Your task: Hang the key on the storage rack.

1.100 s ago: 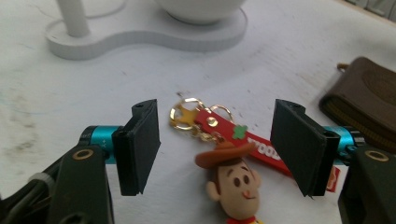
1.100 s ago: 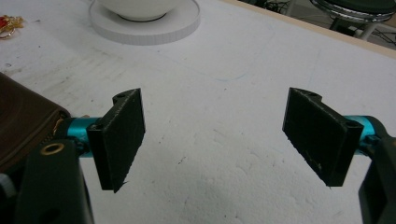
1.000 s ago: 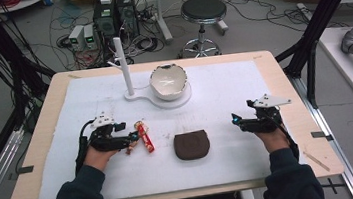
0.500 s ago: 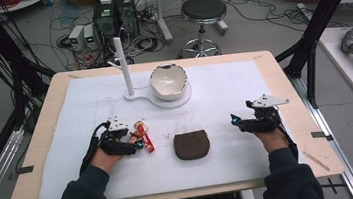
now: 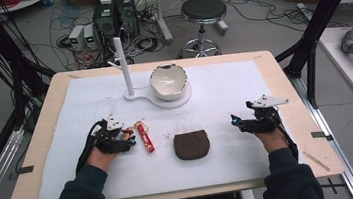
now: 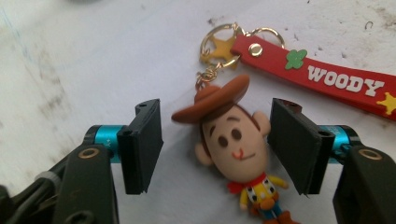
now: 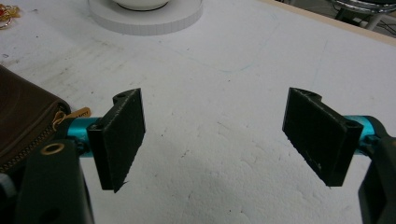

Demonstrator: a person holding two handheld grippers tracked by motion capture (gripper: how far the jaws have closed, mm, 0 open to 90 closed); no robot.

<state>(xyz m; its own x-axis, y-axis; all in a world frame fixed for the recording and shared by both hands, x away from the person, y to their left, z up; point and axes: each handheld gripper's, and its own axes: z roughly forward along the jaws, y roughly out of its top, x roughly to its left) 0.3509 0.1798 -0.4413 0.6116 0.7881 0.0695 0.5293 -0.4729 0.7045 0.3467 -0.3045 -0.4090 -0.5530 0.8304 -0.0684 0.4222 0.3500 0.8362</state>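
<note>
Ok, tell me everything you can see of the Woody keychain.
The Woody keychain is a small rubbery-looking cowboy figure: brown hat, yellow shirt, red neckerchief. A gold chain links it to a star-charm ring and a red strap lettered WOODY. It lies flat on the white table cover, its head between the left gripper pads, which have just been closing but don't press yet.

I see white bowl [image 5: 168, 80] on white round base [image 5: 180, 98], upright white post [image 5: 123, 65] at base's left end, far-centre of white foam mat [image 5: 231, 158]. Brown zip pouch [image 5: 192, 145] flat near-centre. Behind table [image 5: 291, 86]: black stool [image 5: 203, 11], electronics boxes [image 5: 113, 13], cable tangle on floor.
</note>
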